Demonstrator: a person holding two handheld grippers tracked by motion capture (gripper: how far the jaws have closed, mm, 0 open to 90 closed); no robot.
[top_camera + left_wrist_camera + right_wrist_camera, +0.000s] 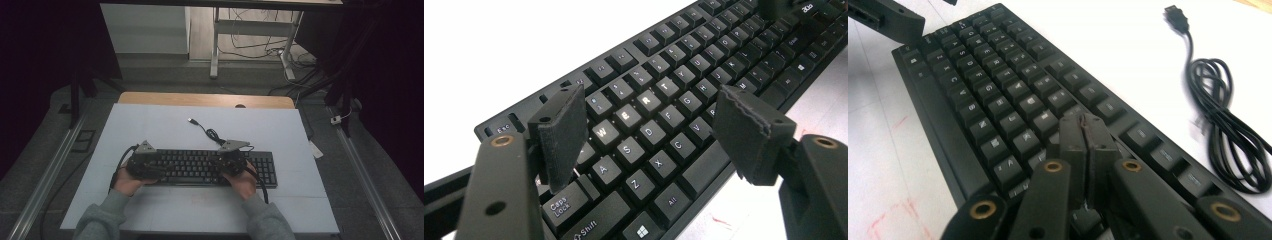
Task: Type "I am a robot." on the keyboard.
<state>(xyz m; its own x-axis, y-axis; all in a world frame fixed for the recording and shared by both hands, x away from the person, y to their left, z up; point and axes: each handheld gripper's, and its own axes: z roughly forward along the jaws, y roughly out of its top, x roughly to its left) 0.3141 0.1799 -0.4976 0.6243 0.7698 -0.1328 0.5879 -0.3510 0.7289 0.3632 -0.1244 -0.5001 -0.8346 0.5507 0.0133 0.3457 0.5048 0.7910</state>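
Observation:
A black keyboard (200,167) lies across the middle of the white table cover, and a person holds a gripper over each half of it. My left gripper (149,166) hovers above the keyboard's left end. In the left gripper view it (649,102) stands open, its pads (561,130) apart over the letter keys (629,117), with nothing between them. Over the keys right of the middle is my right gripper (229,162). In the right gripper view it (1083,122) is shut, jaws pressed together with nothing held, and its tips sit low at a key; contact is unclear.
The keyboard's black cable (1223,135) lies coiled on the cover behind the keyboard, its USB plug (1175,12) loose farther back. The table's wooden far edge (205,99) shows beyond the white cover (150,125). Desk legs and floor cables (250,45) lie past it.

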